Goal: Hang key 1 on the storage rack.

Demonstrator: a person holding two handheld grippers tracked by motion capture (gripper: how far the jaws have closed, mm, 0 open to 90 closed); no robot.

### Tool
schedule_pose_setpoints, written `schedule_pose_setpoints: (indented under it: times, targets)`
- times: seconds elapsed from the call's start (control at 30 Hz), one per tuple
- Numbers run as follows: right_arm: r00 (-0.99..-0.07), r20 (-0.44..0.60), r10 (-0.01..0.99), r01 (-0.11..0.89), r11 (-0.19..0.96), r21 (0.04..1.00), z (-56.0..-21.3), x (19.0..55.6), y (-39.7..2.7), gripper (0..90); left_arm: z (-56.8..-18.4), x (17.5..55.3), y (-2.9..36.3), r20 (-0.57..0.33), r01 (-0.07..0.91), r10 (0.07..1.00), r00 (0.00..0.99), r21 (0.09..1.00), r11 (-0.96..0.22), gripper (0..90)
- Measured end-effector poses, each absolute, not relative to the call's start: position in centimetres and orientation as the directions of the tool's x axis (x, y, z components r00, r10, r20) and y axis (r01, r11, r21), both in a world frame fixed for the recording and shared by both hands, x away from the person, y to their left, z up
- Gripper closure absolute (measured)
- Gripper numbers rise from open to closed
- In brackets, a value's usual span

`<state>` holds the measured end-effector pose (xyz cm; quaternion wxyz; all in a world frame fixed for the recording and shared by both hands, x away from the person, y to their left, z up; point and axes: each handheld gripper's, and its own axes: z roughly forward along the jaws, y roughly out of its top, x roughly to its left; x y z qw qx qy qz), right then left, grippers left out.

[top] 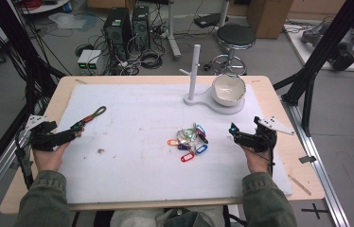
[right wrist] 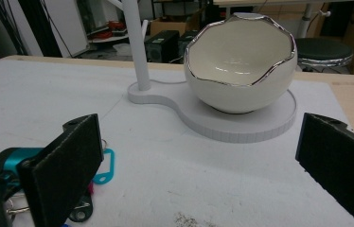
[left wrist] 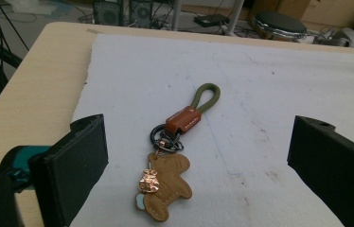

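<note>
Left claw [left wrist: 194,161] stands spread wide, its two black jaws apart with nothing pinched; between them in the left gripper view lies a keychain [left wrist: 177,151] flat on the white mat [left wrist: 269,94], untouched by either jaw. That view brings out what the high view blurs: an olive cord loop, a brown leather band, a dark ring, a tan leather bear and a small copper charm. From above, the keychain [top: 90,116] reads as a thin strap just ahead of the left claw [top: 75,131], near the mat's left edge. Right claw [right wrist: 194,165] is spread as well, gripping nothing. Its own view looks past the jaws to a white bowl [right wrist: 239,61] with a jagged silver rim like a cracked eggshell, sitting on the round end of a flat white stand [right wrist: 203,124] whose post [right wrist: 136,42] rises from the other end; a blue key tag [right wrist: 103,170] peeks from behind one jaw. The high view places the right claw [top: 241,135] just right of a heap of coloured key tags [top: 189,141] mid-mat, with the bowl [top: 228,90] and post [top: 195,71] at the far side of the table [top: 279,118].
</note>
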<state>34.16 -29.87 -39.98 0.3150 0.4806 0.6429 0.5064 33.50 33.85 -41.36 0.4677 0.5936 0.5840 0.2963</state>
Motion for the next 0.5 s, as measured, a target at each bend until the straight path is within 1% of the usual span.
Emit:
schedule_pose_setpoints:
  times: [0.07,0.1,0.2,0.33,0.5]
  targets:
    - [-0.337,0.083,0.938,0.299,0.023,0.954,-40.0,34.2,-29.9,0.6,-41.2,33.5,33.8,-0.207,0.414,0.968,0.140,0.900,0.133,6.3]
    - [-0.337,0.080,0.938,0.297,0.025,0.955,-40.0,34.2,-29.9,0.5,-41.1,33.7,33.6,-0.186,0.424,0.973,0.137,0.899,0.112,6.3]
    - [-0.335,0.084,0.938,0.301,0.022,0.953,-40.0,34.3,-29.9,0.5,-40.9,34.0,33.3,-0.163,0.438,0.977,0.139,0.895,0.087,6.3]
    - [-0.338,0.084,0.937,0.299,0.022,0.954,-40.1,34.3,-29.9,0.6,-40.2,34.4,32.9,-0.198,0.438,0.968,0.157,0.892,0.111,6.3]
    - [-0.337,0.091,0.937,0.297,0.014,0.955,-40.0,34.3,-29.9,0.6,-39.6,35.2,32.5,-0.171,0.448,0.969,0.176,0.891,0.076,6.3]
